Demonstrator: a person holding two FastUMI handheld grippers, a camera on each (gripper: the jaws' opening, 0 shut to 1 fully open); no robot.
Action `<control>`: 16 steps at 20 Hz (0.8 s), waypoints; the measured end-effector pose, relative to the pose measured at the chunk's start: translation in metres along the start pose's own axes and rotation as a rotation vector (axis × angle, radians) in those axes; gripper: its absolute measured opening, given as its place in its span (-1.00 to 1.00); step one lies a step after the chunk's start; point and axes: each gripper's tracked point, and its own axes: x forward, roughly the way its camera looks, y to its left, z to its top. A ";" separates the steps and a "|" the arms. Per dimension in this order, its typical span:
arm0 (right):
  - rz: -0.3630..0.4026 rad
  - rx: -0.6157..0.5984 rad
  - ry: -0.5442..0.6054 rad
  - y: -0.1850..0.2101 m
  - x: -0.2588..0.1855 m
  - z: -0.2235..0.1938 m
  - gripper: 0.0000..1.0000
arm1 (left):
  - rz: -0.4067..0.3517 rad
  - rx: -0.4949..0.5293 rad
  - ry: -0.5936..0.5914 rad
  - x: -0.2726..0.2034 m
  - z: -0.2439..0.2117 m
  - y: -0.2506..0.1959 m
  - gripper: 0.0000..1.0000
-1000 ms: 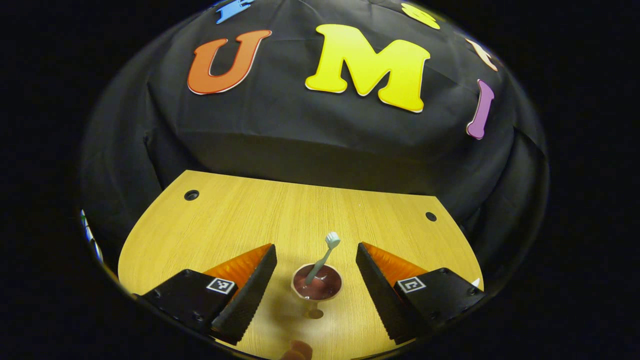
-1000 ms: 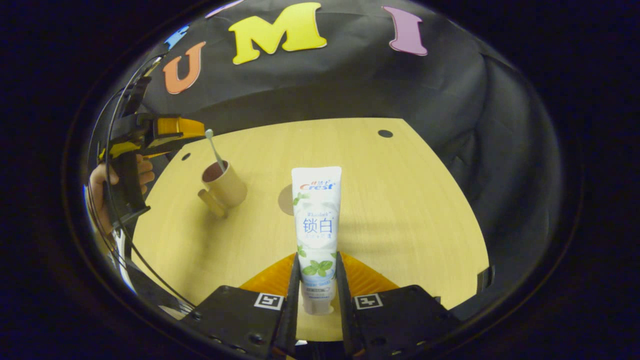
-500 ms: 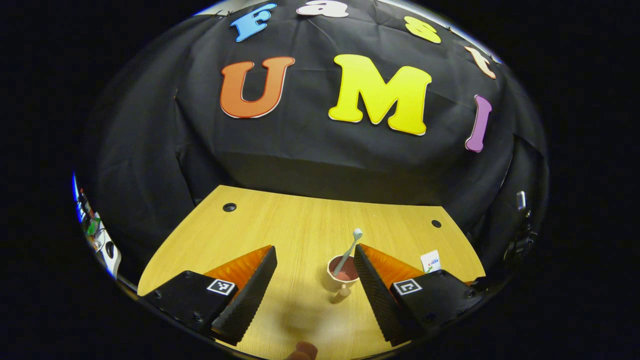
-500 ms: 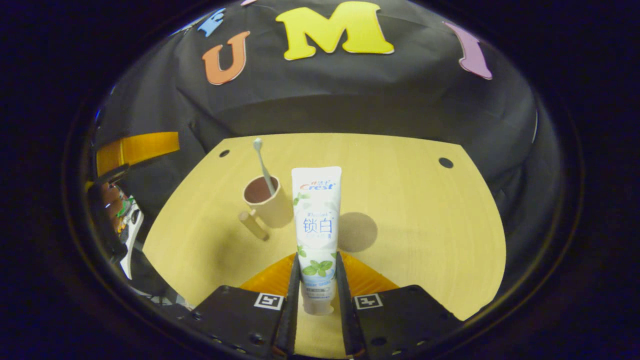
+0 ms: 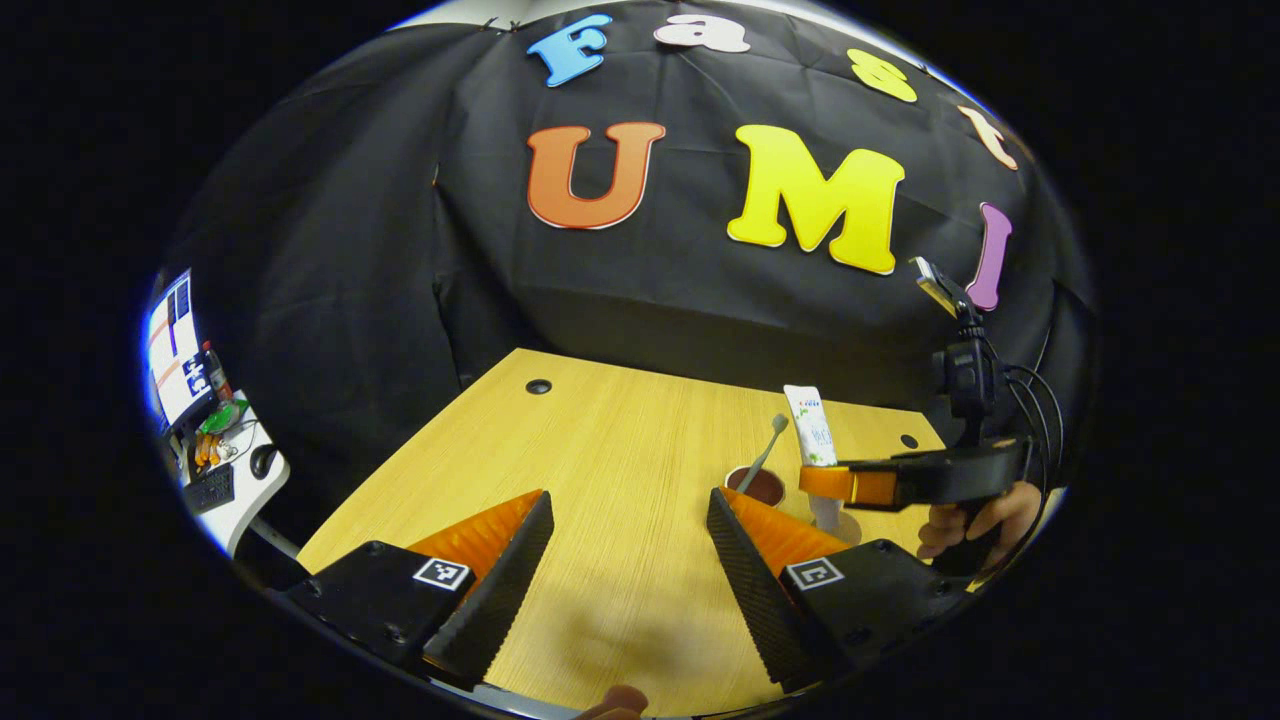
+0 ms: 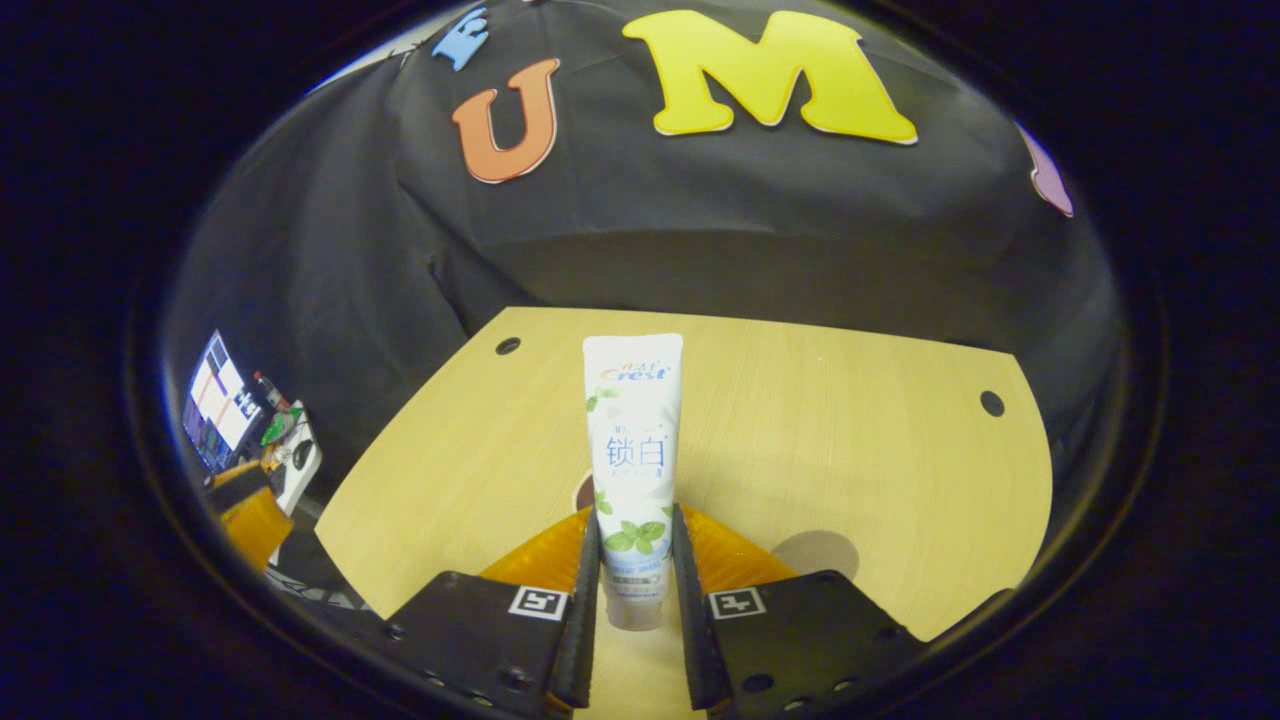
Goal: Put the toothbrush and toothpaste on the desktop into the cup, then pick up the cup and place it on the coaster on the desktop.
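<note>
In the left gripper view the tan cup [image 5: 757, 485] stands on the wooden table [image 5: 600, 450] with the toothbrush [image 5: 768, 445] leaning in it, head up. My left gripper [image 5: 630, 570] is open, empty, back from the cup and to its left. Right of the cup, my right gripper [image 5: 850, 485] holds the white toothpaste tube [image 5: 812, 430] upright just above and behind it. In the right gripper view my right gripper [image 6: 635, 590] is shut on the toothpaste tube [image 6: 633, 450]. A sliver of the cup [image 6: 583, 492] peeks out behind the tube. The round brown coaster [image 6: 818, 553] lies lower right.
A hand [image 5: 975, 520] holds the right gripper, with cables above it. The table has small round holes [image 6: 991, 403] near its far corners. Beyond its left edge is a side desk with a lit monitor [image 5: 175, 345] and clutter.
My left gripper has drawn back and swung left, away from the cup. My right gripper has carried the toothpaste toward the cup, which now sits directly behind the tube.
</note>
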 end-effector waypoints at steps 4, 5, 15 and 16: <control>-0.001 0.017 0.015 0.009 0.021 0.011 -0.27 | 0.039 -0.072 0.029 -0.013 -0.017 0.012 0.96; -0.005 0.010 0.018 0.010 0.025 0.012 -0.27 | 0.044 -0.091 0.038 -0.014 -0.023 0.014 0.96; -0.022 -0.039 0.011 0.009 0.036 0.018 -0.23 | 0.024 -0.113 0.084 -0.007 -0.039 0.000 0.98; -0.018 -0.036 0.008 0.008 0.037 0.022 -0.21 | 0.018 -0.106 0.088 -0.007 -0.039 -0.003 0.97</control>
